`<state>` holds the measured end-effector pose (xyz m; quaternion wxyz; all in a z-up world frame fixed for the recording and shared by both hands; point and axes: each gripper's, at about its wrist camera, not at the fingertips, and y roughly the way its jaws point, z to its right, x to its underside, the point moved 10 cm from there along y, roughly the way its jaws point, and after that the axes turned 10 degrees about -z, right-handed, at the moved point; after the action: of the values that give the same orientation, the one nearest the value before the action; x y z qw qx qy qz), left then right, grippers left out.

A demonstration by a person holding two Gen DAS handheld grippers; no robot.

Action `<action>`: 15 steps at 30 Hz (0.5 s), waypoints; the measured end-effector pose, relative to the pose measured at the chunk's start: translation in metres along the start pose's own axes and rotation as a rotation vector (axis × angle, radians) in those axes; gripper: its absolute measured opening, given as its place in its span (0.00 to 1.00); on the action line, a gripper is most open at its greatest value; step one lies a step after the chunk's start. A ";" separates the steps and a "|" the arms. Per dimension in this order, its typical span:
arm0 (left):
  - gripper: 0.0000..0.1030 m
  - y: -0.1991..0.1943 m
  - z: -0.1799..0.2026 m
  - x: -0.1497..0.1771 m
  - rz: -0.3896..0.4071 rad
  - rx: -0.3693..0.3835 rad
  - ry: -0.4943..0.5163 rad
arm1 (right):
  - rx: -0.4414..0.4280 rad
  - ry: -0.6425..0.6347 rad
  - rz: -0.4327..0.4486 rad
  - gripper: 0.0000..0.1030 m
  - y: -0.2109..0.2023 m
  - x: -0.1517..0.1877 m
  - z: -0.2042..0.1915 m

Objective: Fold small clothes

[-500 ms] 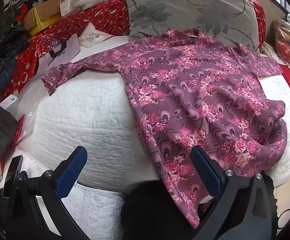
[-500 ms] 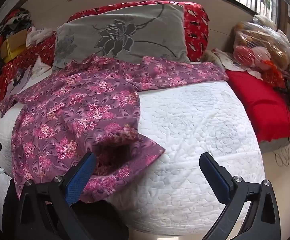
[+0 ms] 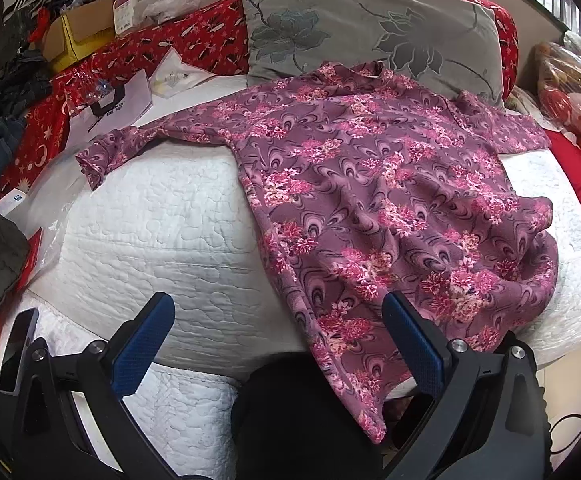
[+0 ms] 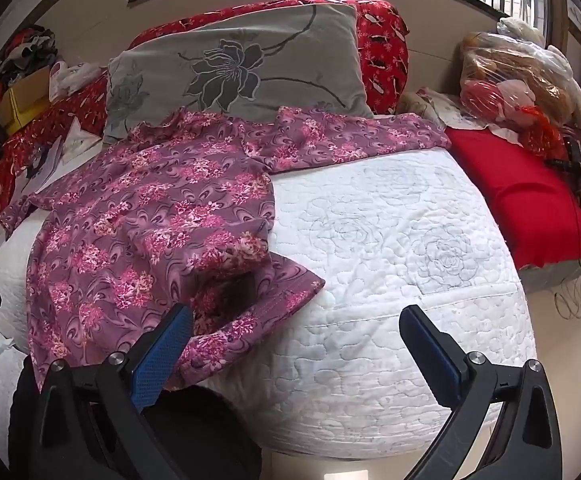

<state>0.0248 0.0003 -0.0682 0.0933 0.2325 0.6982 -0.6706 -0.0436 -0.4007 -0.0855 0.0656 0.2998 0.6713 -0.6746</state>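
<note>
Left wrist: purple floral shirt (image 3: 370, 184) spread, rumpled

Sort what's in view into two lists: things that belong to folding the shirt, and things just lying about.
For the job:
- floral shirt, spread out, hem hanging over the near edge
- white quilted mattress under it
- left gripper, open, empty
- right gripper, open, empty

Lying about:
- grey flower pillow
- cardboard box
- bagged stuffed toys
- red cushion
</note>
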 end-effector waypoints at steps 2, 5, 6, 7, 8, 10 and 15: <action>1.00 -0.001 0.001 -0.001 0.003 0.005 0.002 | -0.003 -0.002 -0.003 1.00 0.000 0.001 -0.001; 1.00 -0.001 0.003 -0.002 0.001 0.009 0.006 | -0.002 -0.006 -0.003 0.99 0.001 -0.001 -0.002; 1.00 0.000 0.003 -0.002 0.001 0.009 0.007 | 0.001 -0.005 0.001 0.99 0.000 -0.001 -0.002; 1.00 0.000 0.004 -0.003 0.000 0.010 0.007 | 0.003 -0.004 0.008 0.99 0.000 -0.002 -0.002; 1.00 0.000 0.005 -0.003 0.000 0.012 0.008 | 0.001 -0.002 0.013 0.99 0.000 -0.002 -0.002; 1.00 0.000 0.006 -0.003 0.000 0.016 0.008 | -0.004 0.002 0.013 0.99 0.000 -0.004 -0.001; 1.00 -0.001 0.009 -0.004 0.004 0.025 0.011 | -0.012 0.007 0.007 0.99 0.002 -0.004 0.000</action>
<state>0.0262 -0.0094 -0.0661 0.0878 0.2390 0.6899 -0.6777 -0.0391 -0.4025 -0.0850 0.0676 0.3041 0.6745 -0.6694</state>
